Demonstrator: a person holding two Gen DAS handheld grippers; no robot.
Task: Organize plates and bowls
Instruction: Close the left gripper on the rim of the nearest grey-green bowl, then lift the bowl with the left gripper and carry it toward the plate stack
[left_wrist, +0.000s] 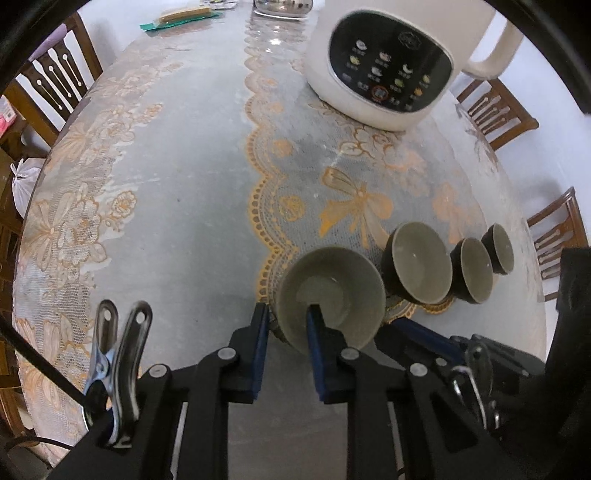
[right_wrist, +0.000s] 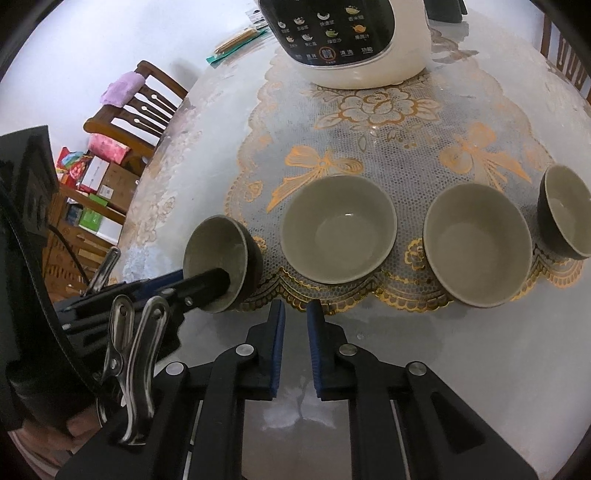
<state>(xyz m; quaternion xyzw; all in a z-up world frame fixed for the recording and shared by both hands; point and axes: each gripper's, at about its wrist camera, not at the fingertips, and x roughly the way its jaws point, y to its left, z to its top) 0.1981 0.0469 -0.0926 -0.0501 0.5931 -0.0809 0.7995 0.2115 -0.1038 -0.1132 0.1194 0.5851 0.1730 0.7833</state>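
Observation:
Several dark bowls with grey-green insides stand in a row on a lace doily near the table's front edge. My left gripper (left_wrist: 288, 310) is shut on the rim of the leftmost bowl (left_wrist: 332, 295), one finger inside, one outside; the bowl is tilted. It also shows in the right wrist view (right_wrist: 218, 254). To its right stand three more bowls (right_wrist: 338, 227), (right_wrist: 478, 242), (right_wrist: 563, 214), also seen in the left wrist view (left_wrist: 419, 264), (left_wrist: 474, 269), (left_wrist: 500, 247). My right gripper (right_wrist: 295, 310) is nearly closed, empty, just before the doily's edge.
A white electric cooker (left_wrist: 388, 62) with a black control panel stands at the table's far side. A green packet with chopsticks (left_wrist: 181, 18) lies far left. Wooden chairs (left_wrist: 55, 81) ring the table. Boxes sit on shelves (right_wrist: 92, 177) to the left.

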